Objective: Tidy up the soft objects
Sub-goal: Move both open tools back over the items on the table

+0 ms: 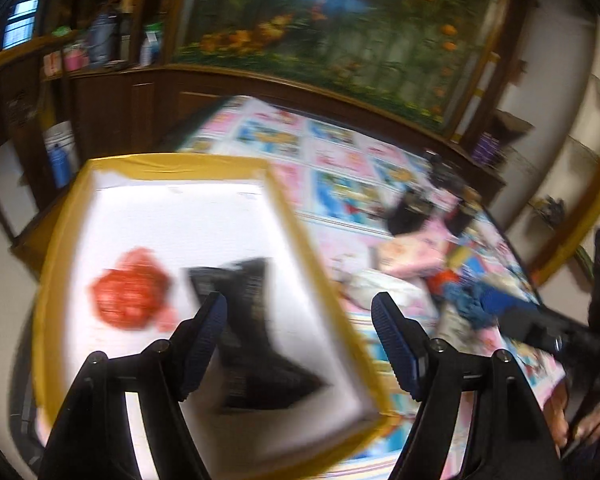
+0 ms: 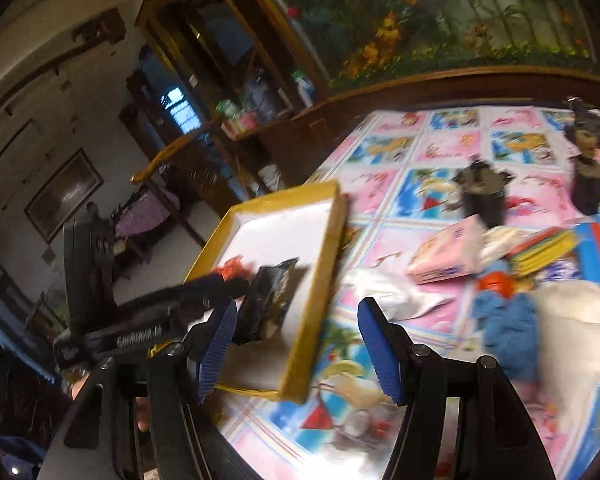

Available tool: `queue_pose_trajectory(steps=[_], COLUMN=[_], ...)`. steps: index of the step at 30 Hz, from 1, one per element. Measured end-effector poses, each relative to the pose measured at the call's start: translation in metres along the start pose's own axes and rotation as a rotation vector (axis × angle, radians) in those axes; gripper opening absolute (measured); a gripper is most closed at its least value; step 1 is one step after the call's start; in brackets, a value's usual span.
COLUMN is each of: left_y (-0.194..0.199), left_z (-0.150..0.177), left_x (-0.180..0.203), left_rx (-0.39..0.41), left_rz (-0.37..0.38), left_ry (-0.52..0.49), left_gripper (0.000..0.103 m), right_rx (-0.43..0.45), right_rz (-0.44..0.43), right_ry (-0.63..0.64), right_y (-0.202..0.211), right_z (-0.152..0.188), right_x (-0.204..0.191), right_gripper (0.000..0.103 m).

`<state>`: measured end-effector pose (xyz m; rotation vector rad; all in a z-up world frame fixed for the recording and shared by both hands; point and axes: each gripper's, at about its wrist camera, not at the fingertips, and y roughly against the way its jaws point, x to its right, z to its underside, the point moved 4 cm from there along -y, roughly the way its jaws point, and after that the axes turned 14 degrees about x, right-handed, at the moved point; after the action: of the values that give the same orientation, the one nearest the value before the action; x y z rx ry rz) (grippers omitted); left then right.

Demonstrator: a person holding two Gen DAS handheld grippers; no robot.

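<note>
Left wrist view is blurred, yet the left tongs [image 1: 300, 340] are seen spread wide, with nothing held between the blue pads [image 1: 206, 344]. Below them a tray [image 1: 56, 248] with a yellow rim and a white floor is placed on the table [image 1: 332, 160], which is covered with a pink and blue picture cloth. Inside the tray a red soft object [image 1: 130, 294] is laid at the left, and a black packet [image 1: 256, 336] is laid just beside it at the right.

From the right wrist view, the right tongs [image 2: 296, 348] are also seen spread apart and empty, held over the edge of the table near the tray [image 2: 324, 256]. The other soft things are gathered on the cloth at the right of the tray: a white cloth [image 2: 388, 292], a pink packet [image 2: 444, 260], a blue fluffy piece [image 2: 508, 324], a big white soft piece [image 2: 576, 336] and a yellow folded item [image 2: 544, 252]. Two dark figures [image 2: 482, 192] are stood farther back on the table. The left tool [image 2: 152, 316] is seen reaching over the tray.
</note>
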<state>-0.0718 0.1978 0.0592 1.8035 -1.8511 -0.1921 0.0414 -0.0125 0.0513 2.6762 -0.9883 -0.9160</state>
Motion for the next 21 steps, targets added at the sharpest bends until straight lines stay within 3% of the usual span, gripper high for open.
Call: queue_pose_trajectory(steps=[7,12,14,21], left_y=[-0.029,-0.047,-0.054,-0.081], left_z=[0.033,0.055,0.062,0.076], left_x=[0.084,0.112,0.123,0.155], left_rx=[-0.104,-0.176,-0.197,-0.255], left_rz=[0.166,0.205,0.212,0.222], left_ry=[-0.117,-0.154,-0.182,-0.298], left_gripper=[0.074,0.075,0.081,0.088], right_rx=[0.154,0.208,0.204,0.238], right_rz=[0.137,0.295,0.335,0.386], right_ry=[-0.071,-0.134,-0.181,-0.258], right_y=[0.072,0.108,0.115,0.13], right_z=[-0.015,-0.003,0.006,0.018], right_x=[0.067,0.128,0.151,0.187], right_gripper=[0.07,0.071,0.071,0.071])
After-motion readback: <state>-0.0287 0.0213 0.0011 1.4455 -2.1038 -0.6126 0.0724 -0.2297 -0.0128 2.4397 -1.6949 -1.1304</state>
